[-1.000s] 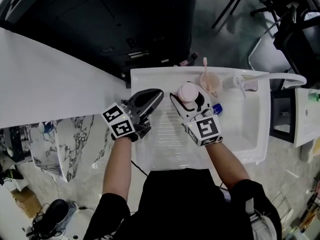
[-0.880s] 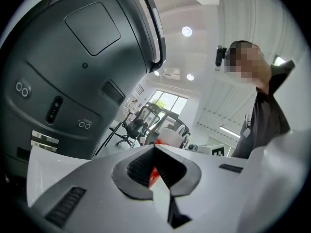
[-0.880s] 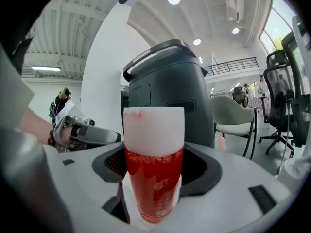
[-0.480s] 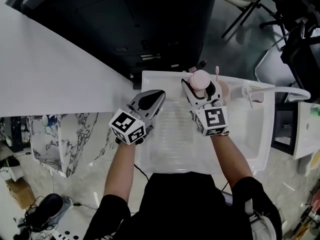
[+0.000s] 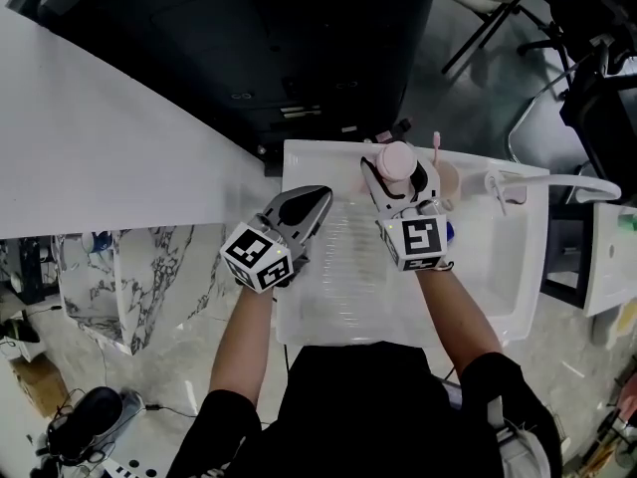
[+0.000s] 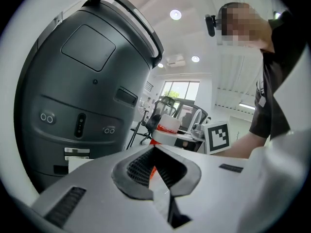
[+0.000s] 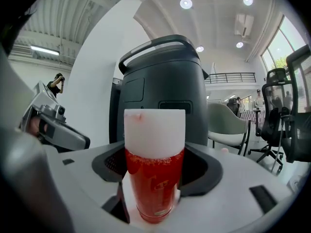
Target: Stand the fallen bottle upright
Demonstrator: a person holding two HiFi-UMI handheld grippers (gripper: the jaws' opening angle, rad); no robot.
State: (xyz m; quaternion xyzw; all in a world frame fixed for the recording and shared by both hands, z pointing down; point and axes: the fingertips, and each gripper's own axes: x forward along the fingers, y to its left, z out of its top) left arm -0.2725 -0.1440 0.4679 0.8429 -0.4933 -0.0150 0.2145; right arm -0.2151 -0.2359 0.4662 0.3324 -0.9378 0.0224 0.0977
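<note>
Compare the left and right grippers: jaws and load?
Left gripper: jaws closed on each other, nothing between them. Right gripper: jaws clamped on the red bottle with the white cap.
Left gripper sits at the left edge of the sink; right gripper reaches further back, near its rear rim.
Shared: both are over the white sink.

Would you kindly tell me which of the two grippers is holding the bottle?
The right gripper: its fingers clasp the red, white-capped bottle, whereas the left gripper is shut and empty.
</note>
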